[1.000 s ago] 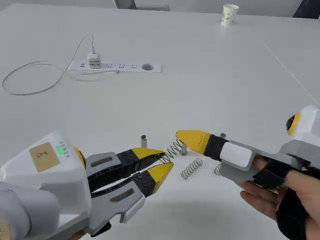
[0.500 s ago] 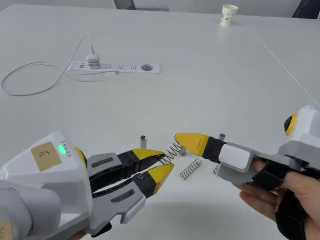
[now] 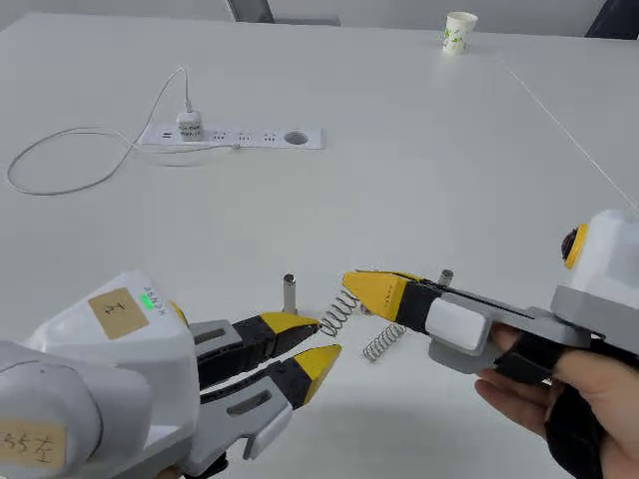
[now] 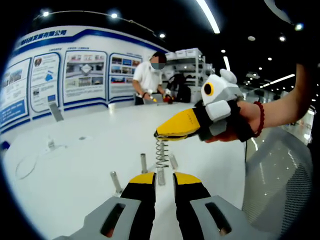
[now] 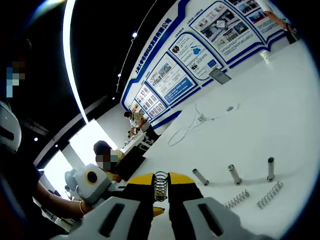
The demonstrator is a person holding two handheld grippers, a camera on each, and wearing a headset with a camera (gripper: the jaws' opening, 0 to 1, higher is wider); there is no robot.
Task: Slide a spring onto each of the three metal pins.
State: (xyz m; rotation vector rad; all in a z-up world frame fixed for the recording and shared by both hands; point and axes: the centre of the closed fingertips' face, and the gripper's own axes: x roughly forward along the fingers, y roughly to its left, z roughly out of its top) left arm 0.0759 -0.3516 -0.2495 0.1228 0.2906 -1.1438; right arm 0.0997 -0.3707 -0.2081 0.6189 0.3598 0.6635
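Your right gripper (image 3: 361, 285) has its yellow fingers pinching the top end of a spring (image 4: 161, 152). The spring hangs upright, just in front of the three metal pins (image 5: 233, 174). Your left gripper (image 4: 165, 176) points at it from the other side with its fingers slightly spread. The spring's lower end sits at the gap between their tips, and you cannot tell from these views whether they touch it.

The pins stand upright in a short row on the white counter (image 3: 399, 180), toward your side of it, and all three are bare. Two loose springs (image 5: 236, 199) lie flat on the counter just beside the pins, close to each other.

Further back and to the left, a power strip (image 3: 235, 134) lies with a white cable (image 3: 60, 165) looping away from it. A paper cup (image 3: 459, 30) stands by the counter's far edge.
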